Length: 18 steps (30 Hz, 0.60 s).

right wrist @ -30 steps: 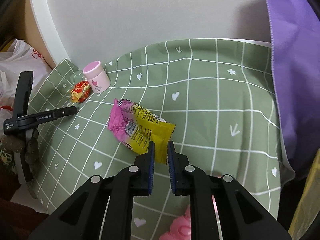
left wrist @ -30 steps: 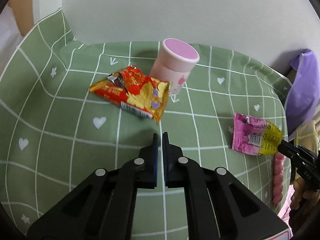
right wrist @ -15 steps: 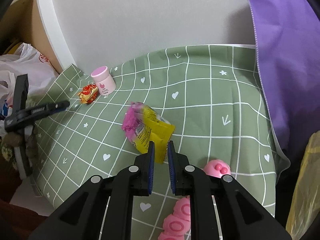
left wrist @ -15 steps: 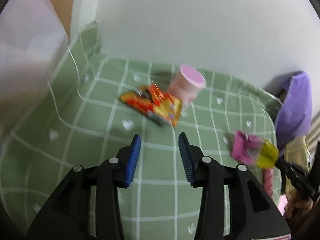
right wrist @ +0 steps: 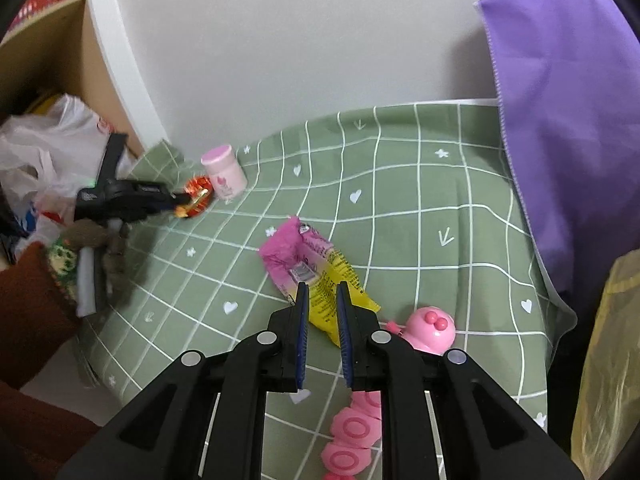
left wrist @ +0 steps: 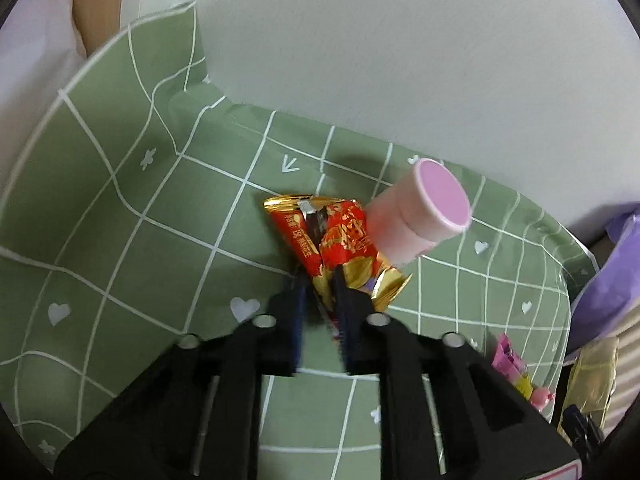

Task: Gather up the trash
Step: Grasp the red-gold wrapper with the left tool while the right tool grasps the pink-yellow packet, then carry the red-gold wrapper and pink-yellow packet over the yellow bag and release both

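While closing on crinkled red-gold foil wrapper [left wrist: 340,244] beside smooth pink jar [left wrist: 420,212], left gripper [left wrist: 320,280]; opening around glossy pink-yellow packet [right wrist: 312,268] mid-cloth, right gripper [right wrist: 320,292].

Two snack wrappers [right wrist: 316,276] [right wrist: 197,196], one pink jar [right wrist: 224,172], one pink toy [right wrist: 430,330].

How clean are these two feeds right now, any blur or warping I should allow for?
Left wrist: motion blur smears the left tool closing on the red and gold wrapper; fisheye bends the tablecloth grid. Right wrist: centre sharp on the pink and yellow wrapper, left edge soft, soft even light.
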Each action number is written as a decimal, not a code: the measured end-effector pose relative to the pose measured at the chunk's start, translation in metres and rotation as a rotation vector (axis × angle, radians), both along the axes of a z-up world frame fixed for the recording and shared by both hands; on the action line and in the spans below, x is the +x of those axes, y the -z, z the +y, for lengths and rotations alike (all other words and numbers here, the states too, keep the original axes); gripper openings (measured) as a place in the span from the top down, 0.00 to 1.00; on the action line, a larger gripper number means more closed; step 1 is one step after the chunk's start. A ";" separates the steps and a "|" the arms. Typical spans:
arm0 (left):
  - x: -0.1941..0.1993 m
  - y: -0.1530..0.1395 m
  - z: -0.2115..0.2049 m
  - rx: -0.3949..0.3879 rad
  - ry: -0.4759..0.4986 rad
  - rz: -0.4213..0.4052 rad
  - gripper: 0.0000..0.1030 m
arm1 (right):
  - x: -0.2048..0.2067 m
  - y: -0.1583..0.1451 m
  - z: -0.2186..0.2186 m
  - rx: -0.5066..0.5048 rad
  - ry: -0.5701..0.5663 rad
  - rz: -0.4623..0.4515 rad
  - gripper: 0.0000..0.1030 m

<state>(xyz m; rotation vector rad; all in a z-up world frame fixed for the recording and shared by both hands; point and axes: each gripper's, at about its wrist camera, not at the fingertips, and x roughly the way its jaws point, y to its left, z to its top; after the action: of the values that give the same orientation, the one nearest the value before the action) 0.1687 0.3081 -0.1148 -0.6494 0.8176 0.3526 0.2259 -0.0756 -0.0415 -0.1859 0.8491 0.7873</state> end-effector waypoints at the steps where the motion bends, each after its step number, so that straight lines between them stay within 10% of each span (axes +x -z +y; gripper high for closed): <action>1: -0.005 -0.003 -0.002 0.009 0.010 -0.005 0.93 | 0.003 0.005 0.005 -0.028 -0.011 0.007 0.50; 10: -0.059 -0.030 -0.041 0.082 0.147 -0.053 0.93 | 0.042 0.034 0.048 -0.132 -0.116 0.062 0.43; 18: -0.047 -0.056 -0.105 0.172 0.315 -0.097 0.93 | 0.052 0.053 0.060 -0.208 -0.114 0.104 0.87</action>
<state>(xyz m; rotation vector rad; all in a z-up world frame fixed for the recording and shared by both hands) 0.1216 0.2029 -0.0592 -0.3667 0.7729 0.1026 0.2776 -0.0156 -0.0946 -0.3833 1.0265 0.8199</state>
